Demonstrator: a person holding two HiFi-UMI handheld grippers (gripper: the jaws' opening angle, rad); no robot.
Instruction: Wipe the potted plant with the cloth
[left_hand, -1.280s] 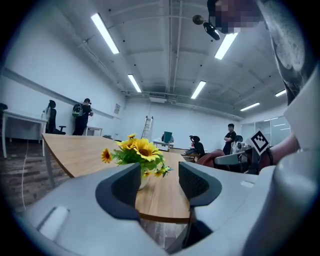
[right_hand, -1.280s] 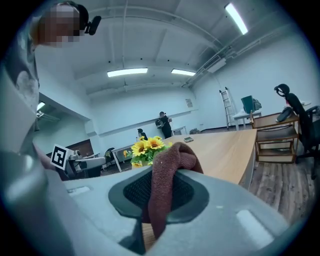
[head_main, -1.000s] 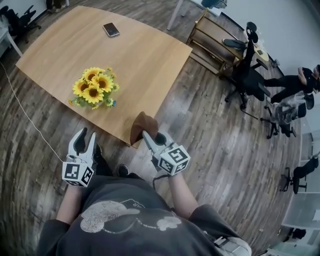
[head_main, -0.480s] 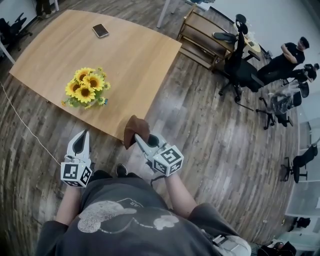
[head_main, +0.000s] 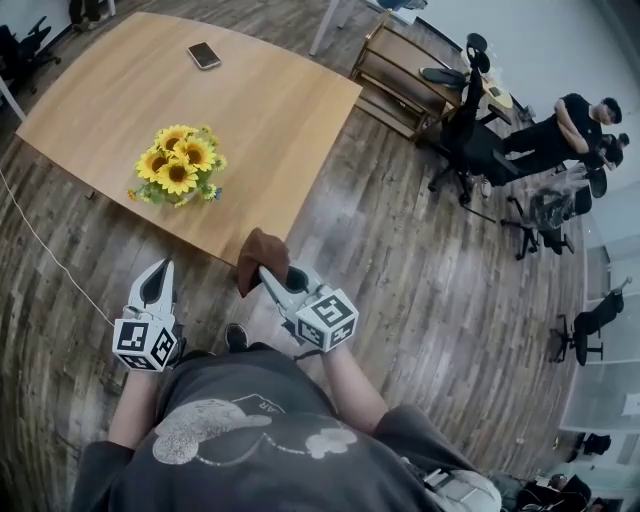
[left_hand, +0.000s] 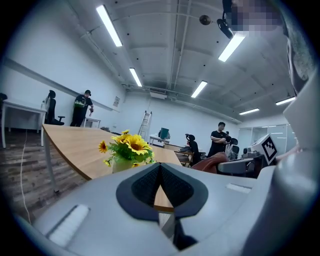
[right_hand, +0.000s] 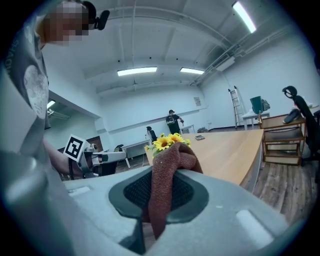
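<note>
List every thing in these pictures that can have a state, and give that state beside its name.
Left hand-held gripper: shut, empty.
Right hand-held gripper: shut on the cloth.
Cloth: bunched up, clamped, not touching the plant.
Potted plant: upright on the table, untouched.
Phone: lying flat at the table's far end.

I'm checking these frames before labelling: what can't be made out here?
Pot: head view, the sunflowers cover it; left gripper view, the left claw hides its base.
Phone: head view, too small to tell its screen.
Cloth: right gripper view, its lower end is hidden inside the right claw.
</note>
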